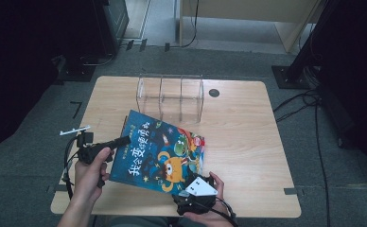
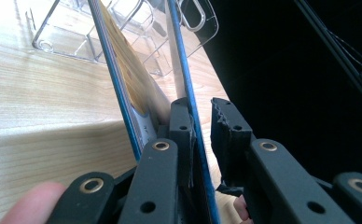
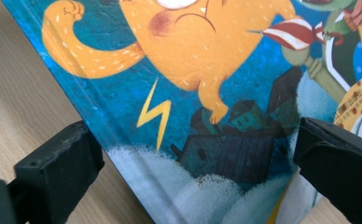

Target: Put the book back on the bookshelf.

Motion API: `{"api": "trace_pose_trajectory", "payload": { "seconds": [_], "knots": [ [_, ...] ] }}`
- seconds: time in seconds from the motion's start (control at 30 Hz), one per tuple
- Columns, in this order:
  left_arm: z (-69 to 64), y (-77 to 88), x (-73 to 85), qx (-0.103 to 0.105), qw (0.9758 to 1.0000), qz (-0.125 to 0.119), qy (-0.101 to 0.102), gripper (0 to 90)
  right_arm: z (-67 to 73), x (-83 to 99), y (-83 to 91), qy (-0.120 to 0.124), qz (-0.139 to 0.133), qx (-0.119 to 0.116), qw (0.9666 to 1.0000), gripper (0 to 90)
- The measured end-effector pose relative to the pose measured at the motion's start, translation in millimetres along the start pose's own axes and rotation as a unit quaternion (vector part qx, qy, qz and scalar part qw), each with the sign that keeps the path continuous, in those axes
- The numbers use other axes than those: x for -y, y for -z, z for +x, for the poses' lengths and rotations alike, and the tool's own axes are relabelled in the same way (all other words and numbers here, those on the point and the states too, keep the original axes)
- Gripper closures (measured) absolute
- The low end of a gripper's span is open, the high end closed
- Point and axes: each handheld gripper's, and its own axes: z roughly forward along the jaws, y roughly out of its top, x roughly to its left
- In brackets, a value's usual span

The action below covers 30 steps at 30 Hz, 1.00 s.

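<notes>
We see a blue picture book (image 1: 160, 153) lying tilted on the wooden bench (image 1: 248, 137), just in front of a clear acrylic organizer (image 1: 170, 97). The left claw (image 1: 120, 142) pinches the book's front cover at its left edge. The right claw (image 1: 193, 184) stands spread wide at the book's near edge, grasping nothing.

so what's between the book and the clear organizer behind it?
Bare tabletop: in the high view a thin strip of wood separates the book from the clear organizer.
</notes>
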Motion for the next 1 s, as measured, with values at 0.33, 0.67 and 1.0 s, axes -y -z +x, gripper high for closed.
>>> {"api": "trace_pose_trajectory", "payload": {
  "seconds": [0.33, 0.67, 1.0],
  "knots": [
    [5.6, -4.3, 4.7, 0.0, 0.9999, 0.0, 0.013, 77.1, 11.7, -1.1, -4.3, 0.018, -0.016, 0.047, 0.9986, 7.3],
    [13.0, -10.3, 7.9, 0.0, 0.9998, 0.009, 0.016, 72.2, 14.9, 0.1, -1.2, 0.017, -0.045, 0.056, 0.9972, 26.6],
    [16.9, -11.4, 10.0, 0.004, 0.9996, 0.013, 0.024, 75.5, 18.1, 1.5, 0.9, 0.029, -0.06, 0.064, 0.9957, 29.1]
  ]
}}
